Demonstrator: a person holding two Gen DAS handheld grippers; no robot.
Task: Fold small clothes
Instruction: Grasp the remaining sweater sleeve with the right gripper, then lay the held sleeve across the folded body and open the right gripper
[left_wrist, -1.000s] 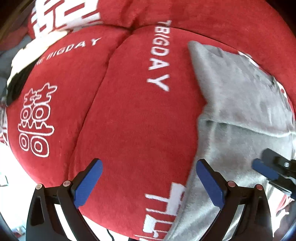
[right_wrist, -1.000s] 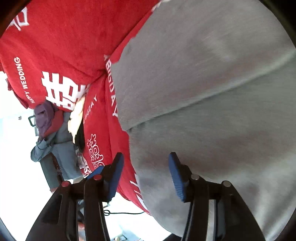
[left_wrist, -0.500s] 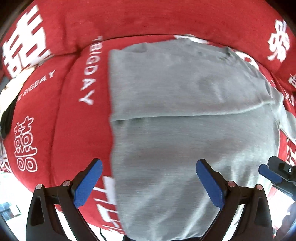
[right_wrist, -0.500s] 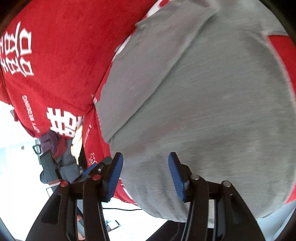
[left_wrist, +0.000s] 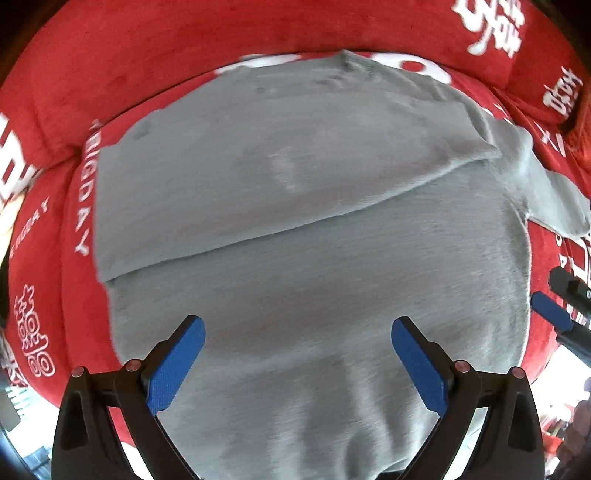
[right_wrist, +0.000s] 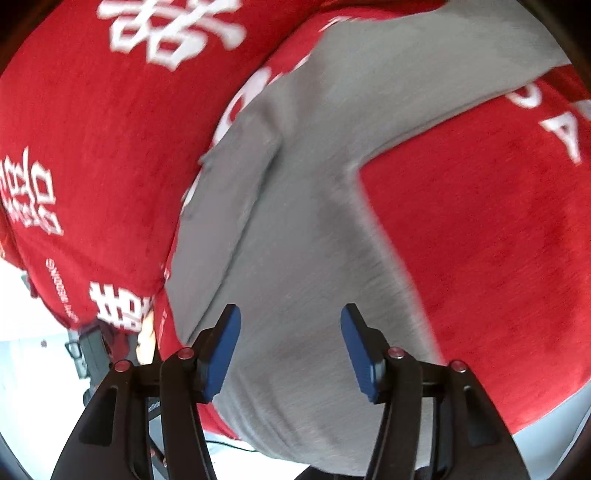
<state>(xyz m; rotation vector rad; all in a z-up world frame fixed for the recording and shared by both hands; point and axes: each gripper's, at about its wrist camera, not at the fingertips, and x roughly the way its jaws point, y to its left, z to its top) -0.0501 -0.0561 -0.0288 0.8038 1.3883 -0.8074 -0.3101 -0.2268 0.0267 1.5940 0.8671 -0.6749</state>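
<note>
White lettering runs all over the red cushion cover — down the left side of the left wrist view the word "BIGDAY" reads clearly, a second, fainter run of the same letters sits further left, and a double-happiness character is printed below it. Large white Chinese characters fill the top of the right wrist view, with small text along the left edge too blurred to read.

The grey garment lies spread on the red cushion, one layer folded over so a straight fold edge crosses it, a sleeve trailing off to the right.

Left gripper hovers over the garment's near half, blue pads spread wide, nothing between them. Right gripper points along the garment's near edge — jaws parted, narrower than the left, nothing between them. Its blue tip shows at the right edge of the left view, beside the garment's right side.
</note>
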